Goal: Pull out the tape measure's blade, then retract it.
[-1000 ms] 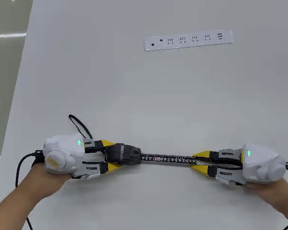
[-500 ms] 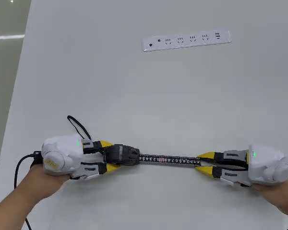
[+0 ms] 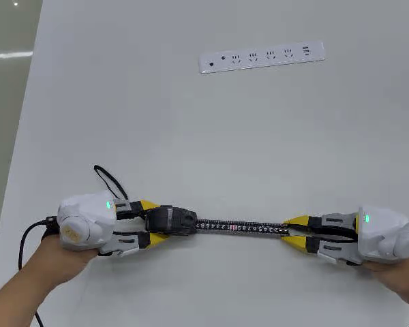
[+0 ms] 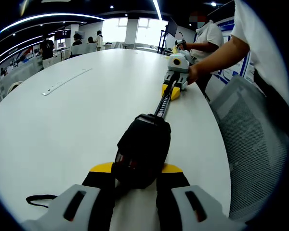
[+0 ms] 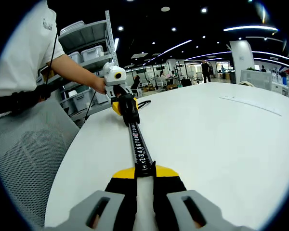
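The left claw [image 3: 154, 221] is clamped on the black tape measure [image 3: 172, 220], at 8 o'clock on the table [image 3: 191, 122]. The right claw [image 3: 294, 231], at 4 o'clock, is closed on the end of the blade [image 3: 242, 227] stretched between them. The head view shows a power strip [image 3: 262, 56] at 12 o'clock; the left gripper view, a mesh chair [image 4: 250, 139].
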The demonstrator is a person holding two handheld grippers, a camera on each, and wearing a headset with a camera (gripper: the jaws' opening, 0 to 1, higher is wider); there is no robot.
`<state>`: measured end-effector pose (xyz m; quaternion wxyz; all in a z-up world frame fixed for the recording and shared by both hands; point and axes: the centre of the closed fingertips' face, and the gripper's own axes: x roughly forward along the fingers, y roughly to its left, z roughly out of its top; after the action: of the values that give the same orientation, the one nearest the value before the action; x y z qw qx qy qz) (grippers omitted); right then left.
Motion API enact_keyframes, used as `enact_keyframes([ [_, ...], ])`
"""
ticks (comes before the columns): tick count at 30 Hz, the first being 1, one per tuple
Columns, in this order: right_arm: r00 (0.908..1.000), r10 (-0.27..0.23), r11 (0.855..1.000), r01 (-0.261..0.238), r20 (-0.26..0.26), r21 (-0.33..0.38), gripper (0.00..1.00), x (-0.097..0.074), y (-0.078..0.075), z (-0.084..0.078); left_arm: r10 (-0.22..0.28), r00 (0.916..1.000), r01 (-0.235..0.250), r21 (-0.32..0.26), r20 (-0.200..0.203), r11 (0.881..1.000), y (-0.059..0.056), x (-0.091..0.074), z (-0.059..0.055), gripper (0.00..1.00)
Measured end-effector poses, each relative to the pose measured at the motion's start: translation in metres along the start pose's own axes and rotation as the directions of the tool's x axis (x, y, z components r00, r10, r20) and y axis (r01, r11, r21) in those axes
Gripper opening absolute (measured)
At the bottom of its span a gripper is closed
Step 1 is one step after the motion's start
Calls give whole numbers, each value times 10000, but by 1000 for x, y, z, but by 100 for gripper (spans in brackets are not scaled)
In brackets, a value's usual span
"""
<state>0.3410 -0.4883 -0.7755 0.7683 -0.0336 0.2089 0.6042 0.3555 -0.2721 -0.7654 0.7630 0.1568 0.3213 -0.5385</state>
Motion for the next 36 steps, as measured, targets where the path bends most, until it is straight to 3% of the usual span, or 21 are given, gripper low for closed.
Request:
enact_keyframes([
  [36, 9995, -256, 9991, 251, 166, 328, 8, -31, -3, -9, 52, 9998, -51, 62, -207, 10000, -1, -1, 2, 29],
])
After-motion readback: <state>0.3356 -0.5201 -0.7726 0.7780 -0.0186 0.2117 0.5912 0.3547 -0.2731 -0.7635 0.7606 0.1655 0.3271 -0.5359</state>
